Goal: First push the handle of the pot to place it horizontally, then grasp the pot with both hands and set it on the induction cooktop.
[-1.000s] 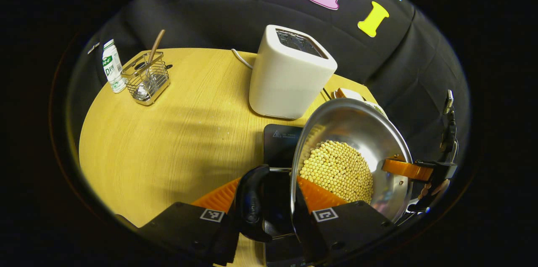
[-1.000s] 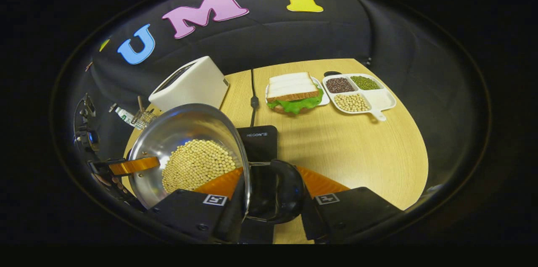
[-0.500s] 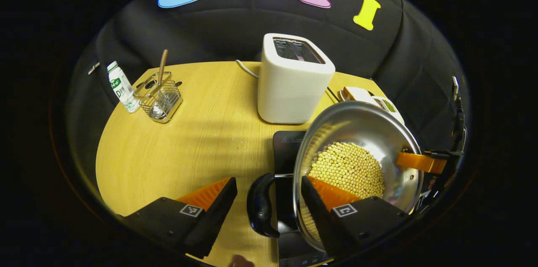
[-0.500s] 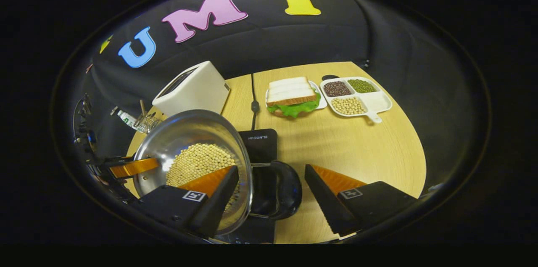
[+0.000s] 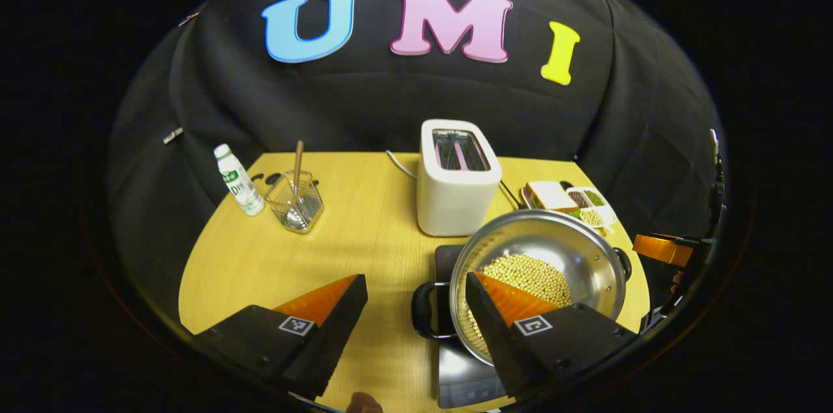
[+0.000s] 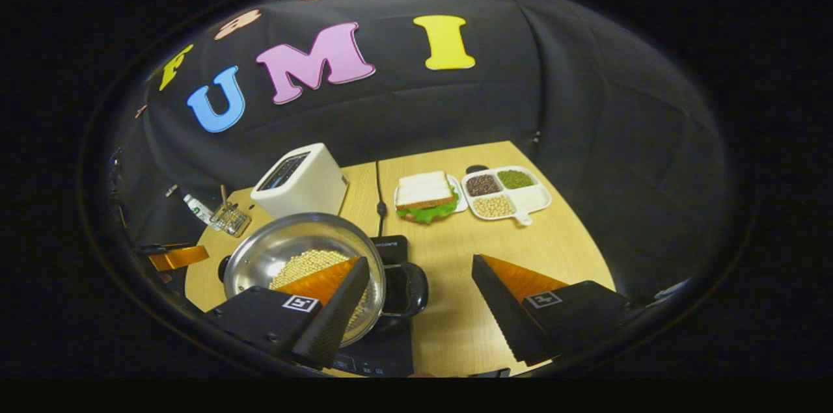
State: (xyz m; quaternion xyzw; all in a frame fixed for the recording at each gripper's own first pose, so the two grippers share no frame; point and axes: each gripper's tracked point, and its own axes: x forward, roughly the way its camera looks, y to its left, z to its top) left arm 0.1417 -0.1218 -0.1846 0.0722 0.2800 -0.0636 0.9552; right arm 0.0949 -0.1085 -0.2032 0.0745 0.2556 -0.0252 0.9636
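Note:
A steel pot (image 5: 561, 245) holding pale beans rests on the black induction cooktop (image 5: 465, 382). Its two black side handles (image 5: 423, 310) lie level, pointing left and right. My left gripper (image 5: 414, 279) is open, drawn back above and before the pot's left handle, touching nothing. In the right gripper view the pot (image 6: 278, 249) sits on the cooktop (image 6: 384, 353), and my right gripper (image 6: 420, 263) is open above the right handle (image 6: 409, 287), also apart from it. The other gripper shows at each view's edge: the right gripper (image 5: 664, 249), the left gripper (image 6: 172, 257).
A white toaster (image 5: 455, 186) stands just behind the pot, its cable (image 6: 379, 205) running back. A small bottle (image 5: 237, 179) and a wire basket (image 5: 296, 203) with a spoon sit far left. A sandwich (image 6: 424, 195) and a divided tray of beans (image 6: 504, 192) lie far right.
Both grippers opened off the pot's handles and pulled back and up. The pot stays on the cooktop and looks smaller and farther away.

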